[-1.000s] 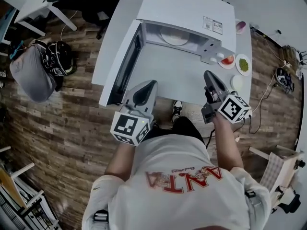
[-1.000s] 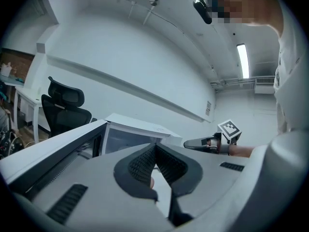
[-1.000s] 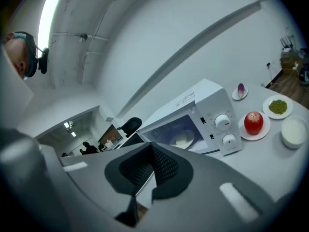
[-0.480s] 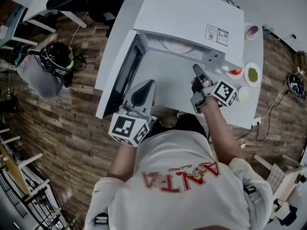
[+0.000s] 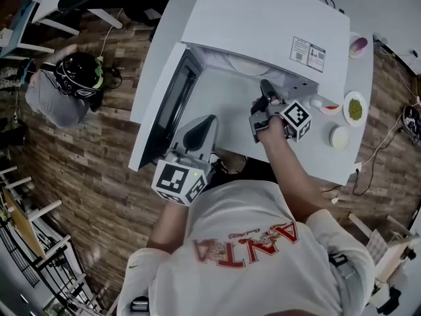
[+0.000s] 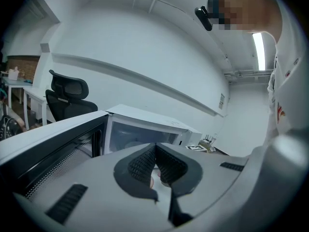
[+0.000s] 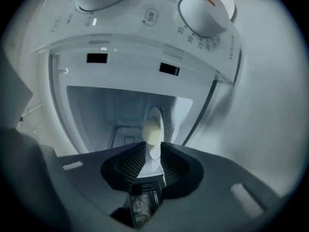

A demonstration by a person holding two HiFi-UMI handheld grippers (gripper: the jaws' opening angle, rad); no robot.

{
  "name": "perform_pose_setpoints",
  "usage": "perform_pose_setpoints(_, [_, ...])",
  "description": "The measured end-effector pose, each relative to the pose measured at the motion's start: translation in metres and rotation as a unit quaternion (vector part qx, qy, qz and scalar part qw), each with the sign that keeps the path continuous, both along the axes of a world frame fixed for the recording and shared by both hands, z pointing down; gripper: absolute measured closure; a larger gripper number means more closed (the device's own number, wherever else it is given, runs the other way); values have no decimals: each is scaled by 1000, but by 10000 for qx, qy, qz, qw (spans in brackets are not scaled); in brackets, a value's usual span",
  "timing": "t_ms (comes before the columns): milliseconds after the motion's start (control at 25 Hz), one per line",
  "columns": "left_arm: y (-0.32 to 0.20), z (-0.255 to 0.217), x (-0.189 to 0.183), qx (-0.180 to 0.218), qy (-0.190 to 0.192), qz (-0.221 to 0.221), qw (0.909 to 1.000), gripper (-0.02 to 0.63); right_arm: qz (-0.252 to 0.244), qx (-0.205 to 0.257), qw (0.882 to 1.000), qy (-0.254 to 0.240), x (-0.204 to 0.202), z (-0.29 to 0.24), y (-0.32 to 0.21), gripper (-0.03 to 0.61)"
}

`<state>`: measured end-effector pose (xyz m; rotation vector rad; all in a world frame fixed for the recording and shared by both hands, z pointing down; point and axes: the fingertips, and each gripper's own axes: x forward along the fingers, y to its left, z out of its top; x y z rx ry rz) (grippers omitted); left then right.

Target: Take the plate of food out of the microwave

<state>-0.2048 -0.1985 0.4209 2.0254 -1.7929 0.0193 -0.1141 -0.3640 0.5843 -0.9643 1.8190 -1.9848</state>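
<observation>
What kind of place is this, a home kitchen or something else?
Likely an office or lab workspace: the microwave stands on a plain white table, an office chair is nearby, and a grey bag lies on the wood floor.

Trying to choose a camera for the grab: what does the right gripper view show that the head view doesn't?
Only the right gripper view: the pale rounded food on the plate, lined up with the right gripper's jaws, which have just been opening and clamp nothing. Only the head view: the left gripper, the open door, the side dishes beside the microwave. Both: the microwave, with the right gripper at its opening.
</observation>
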Motion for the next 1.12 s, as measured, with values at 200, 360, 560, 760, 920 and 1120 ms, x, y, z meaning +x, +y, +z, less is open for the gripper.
perform_pose_setpoints(200, [0,7,-3,-81,-15,-11,10000,604,128,-133,9998,65,-16,14,-10,506])
perform_pose_setpoints(360, [3,12,-9,-137,-12,-34,9999,604,193,-253,9994,148,-23,26,-16,508])
perform_pose_setpoints(560, [5,16,-14,-183,26,-78,9998,604,339,-447,9984,108,-25,36,-24,512])
perform_pose_setpoints(760, [5,18,-15,-220,102,-51,9997,604,274,-470,9984,169,-27,38,-22,532])
perform_pose_setpoints(920, [4,21,-17,-202,129,-27,9997,604,195,-379,9989,201,-30,36,-23,560])
perform_pose_setpoints(1120, [5,20,-15,-201,154,43,9997,604,160,-384,9989,194,-28,34,-18,560])
